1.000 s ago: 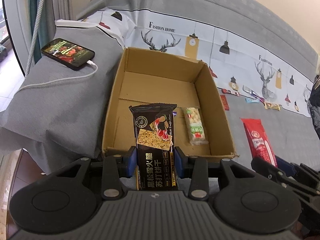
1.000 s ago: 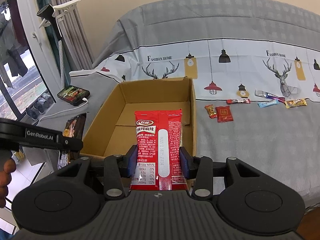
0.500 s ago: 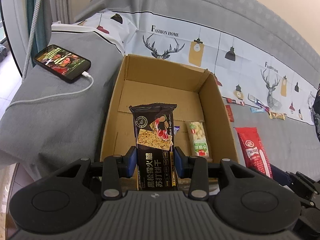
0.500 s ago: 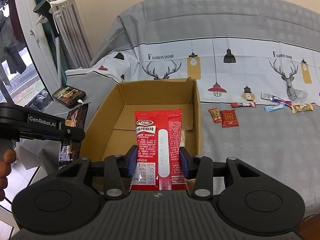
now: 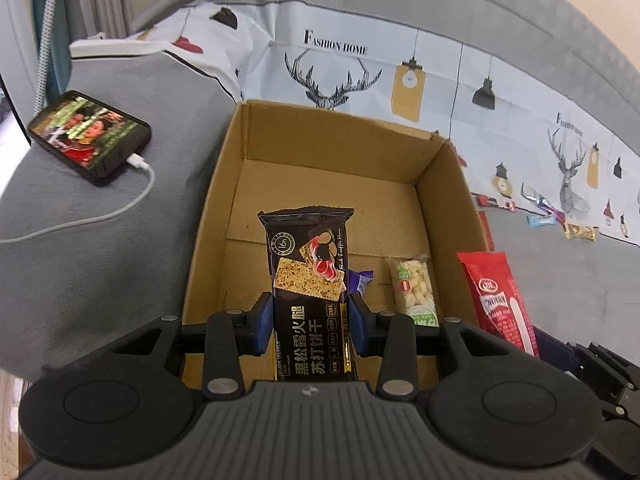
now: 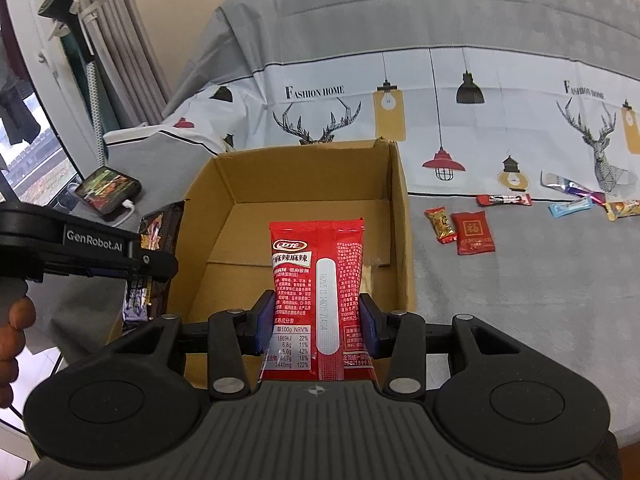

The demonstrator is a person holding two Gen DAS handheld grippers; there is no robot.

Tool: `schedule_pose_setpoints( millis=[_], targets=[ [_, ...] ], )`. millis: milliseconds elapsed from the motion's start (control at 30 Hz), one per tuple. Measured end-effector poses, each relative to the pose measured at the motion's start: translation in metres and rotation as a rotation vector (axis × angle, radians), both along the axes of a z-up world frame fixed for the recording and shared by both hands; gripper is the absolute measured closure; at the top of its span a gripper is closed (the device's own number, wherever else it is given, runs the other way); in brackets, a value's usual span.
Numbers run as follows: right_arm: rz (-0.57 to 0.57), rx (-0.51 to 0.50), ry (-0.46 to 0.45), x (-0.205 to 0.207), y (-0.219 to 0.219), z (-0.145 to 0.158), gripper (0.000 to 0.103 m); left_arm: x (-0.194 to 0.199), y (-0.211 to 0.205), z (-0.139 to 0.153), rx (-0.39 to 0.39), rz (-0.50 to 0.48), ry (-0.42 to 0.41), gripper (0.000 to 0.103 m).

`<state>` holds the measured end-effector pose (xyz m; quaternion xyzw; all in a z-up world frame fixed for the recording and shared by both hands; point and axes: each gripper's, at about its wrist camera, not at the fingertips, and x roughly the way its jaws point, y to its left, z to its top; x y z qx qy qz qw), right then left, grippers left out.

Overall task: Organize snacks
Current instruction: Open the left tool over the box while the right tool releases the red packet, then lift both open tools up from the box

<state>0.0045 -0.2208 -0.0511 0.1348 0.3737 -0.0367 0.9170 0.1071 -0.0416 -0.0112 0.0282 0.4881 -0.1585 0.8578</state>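
Between the jaws of the left gripper (image 5: 311, 322) a black cracker packet (image 5: 310, 280) is clamped upright, held tilted down over the near end of the cardboard box (image 5: 444, 184). To its right, a red snack packet (image 6: 318, 288) is gripped likewise by the right gripper (image 6: 317, 322), angled down over the same box on the bed (image 6: 520, 300).

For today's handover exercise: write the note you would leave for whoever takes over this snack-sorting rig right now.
Left gripper: shut on the black cracker pack, held over the cardboard box.
Right gripper: shut on the red spicy snack pack, also over the box.
Done: a puffed snack bar and a purple wrapper lie in the box.
Left: release both packs, then collect the small red packet and other sweets on the bedspread.
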Motion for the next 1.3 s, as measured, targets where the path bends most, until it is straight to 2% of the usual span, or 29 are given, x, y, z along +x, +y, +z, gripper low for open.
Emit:
schedule_pose_setpoints(
  millis=[367,833,900,933,967,1033,1133,1300],
  targets=[
    [-0.009,0.010,0.064,0.044,-0.010,-0.030,0.058,0.042,-0.017,-0.041,0.051,-0.009,0.053,0.060],
    [-0.014,0.040,0.085,0.077,-0.021,-0.052,0.057,0.065,-0.026,-0.072,0.110,-0.014,0.095,0.058],
    [-0.024,0.079,0.083,0.081,-0.026,-0.050,0.053,0.064,-0.026,-0.067,0.113,-0.014,0.066,0.037],
    [-0.038,0.097,0.076,0.082,-0.030,-0.048,0.046,0.062,-0.026,-0.062,0.115,-0.013,0.035,0.009],
    [-0.053,0.108,0.062,0.083,-0.034,-0.043,0.034,0.058,-0.026,-0.056,0.121,-0.003,-0.006,0.001],
    [-0.070,0.081,0.036,0.080,-0.037,-0.033,0.021,0.049,-0.025,-0.045,0.143,0.012,-0.075,0.000],
    [-0.067,0.025,0.047,0.069,-0.038,-0.023,0.018,0.037,-0.024,-0.040,0.157,-0.010,-0.037,0.000],
    [-0.029,0.018,0.093,0.029,-0.022,-0.016,0.014,-0.002,-0.012,-0.038,0.154,-0.019,0.016,0.000]
  ],
)
